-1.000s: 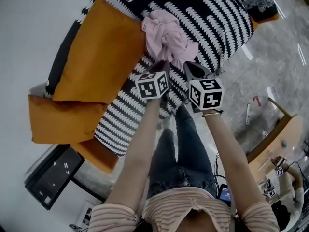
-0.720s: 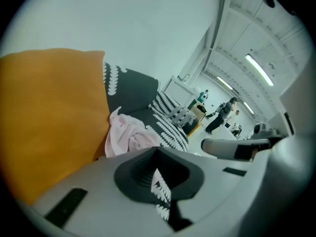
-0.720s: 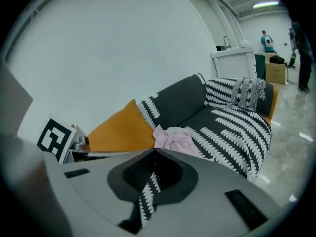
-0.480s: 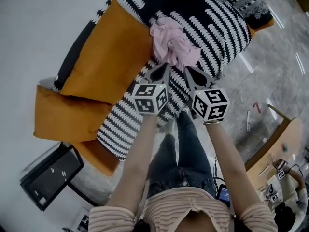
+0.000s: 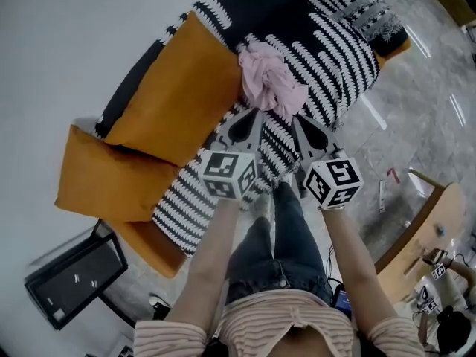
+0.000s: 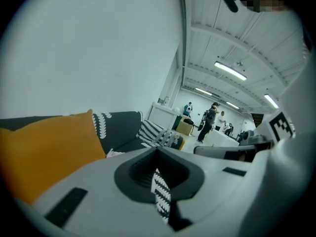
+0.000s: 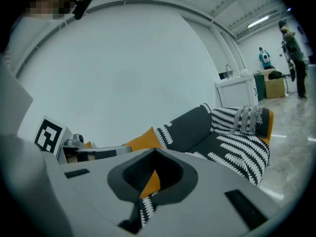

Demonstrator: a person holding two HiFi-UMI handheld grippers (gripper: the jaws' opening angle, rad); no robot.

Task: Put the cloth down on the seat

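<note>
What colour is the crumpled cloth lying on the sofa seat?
The cloth is pale pink; it shows best in the head view.

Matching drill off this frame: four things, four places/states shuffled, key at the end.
Things
1. pink cloth
2. big orange cushion
3. left gripper
4. black flat box

Places or states
A. jaws together, nothing in them
B. on the floor, past the end of the sofa
C. crumpled on the sofa's striped seat
D. propped along the sofa's back

Pairs: 1-C, 2-D, 3-A, 4-B
</note>
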